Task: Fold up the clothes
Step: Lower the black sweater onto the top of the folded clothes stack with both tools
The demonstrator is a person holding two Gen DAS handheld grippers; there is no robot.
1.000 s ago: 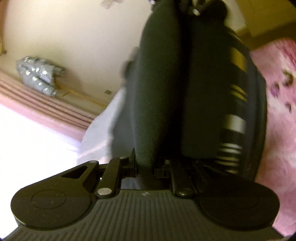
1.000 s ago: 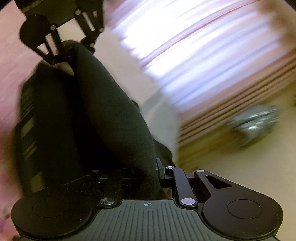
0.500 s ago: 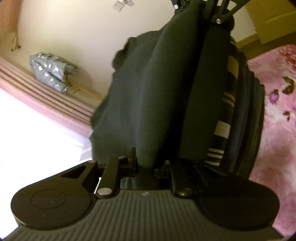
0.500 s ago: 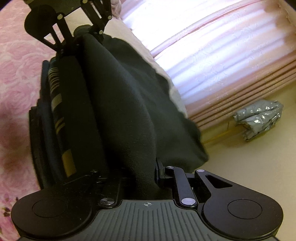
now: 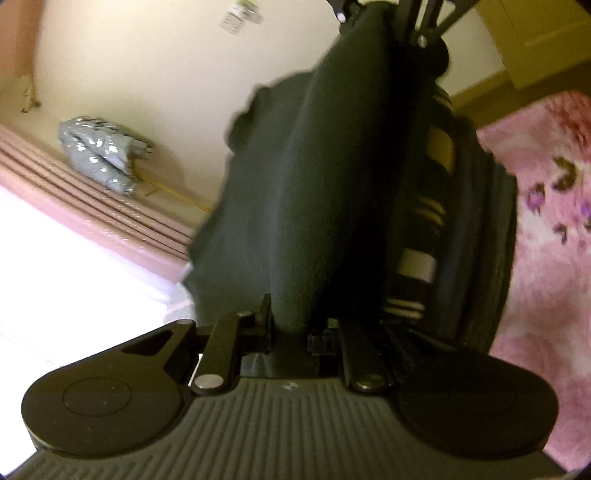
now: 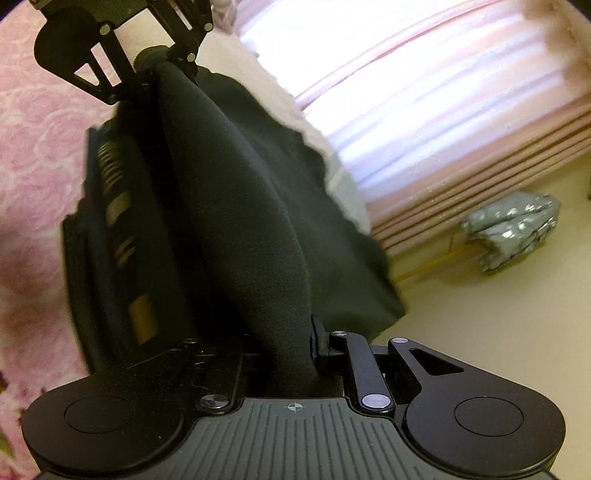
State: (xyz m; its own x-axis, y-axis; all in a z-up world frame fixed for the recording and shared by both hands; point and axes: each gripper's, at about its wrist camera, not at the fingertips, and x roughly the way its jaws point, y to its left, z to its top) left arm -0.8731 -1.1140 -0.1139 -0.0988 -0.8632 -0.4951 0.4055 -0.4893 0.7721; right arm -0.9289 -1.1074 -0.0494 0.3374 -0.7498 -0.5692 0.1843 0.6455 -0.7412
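A dark garment [image 5: 295, 206] with tan and white stripes [image 5: 417, 262] is stretched between my two grippers above a pink floral blanket [image 5: 546, 266]. In the left wrist view my left gripper [image 5: 290, 332] is shut on one bunched end of it, and my right gripper [image 5: 391, 22] grips the far end at the top. The right wrist view mirrors this: my right gripper [image 6: 288, 354] is clamped on the garment [image 6: 236, 206], with the left gripper [image 6: 155, 62] holding it at the top. A loose flap [image 6: 343, 280] hangs toward the curtain side.
A pink pleated curtain [image 6: 443, 122] with bright light behind it runs along one side. A crumpled silver-grey bundle [image 6: 513, 229] lies on the cream floor [image 6: 498, 325] at its foot. A whitish cloth edge [image 6: 347, 184] shows behind the garment. A pale cabinet [image 5: 543, 40] stands beyond the blanket.
Both grippers have kept their grip. The garment's loose flap has swung out toward the curtain and now covers most of the whitish cloth seen a second ago.
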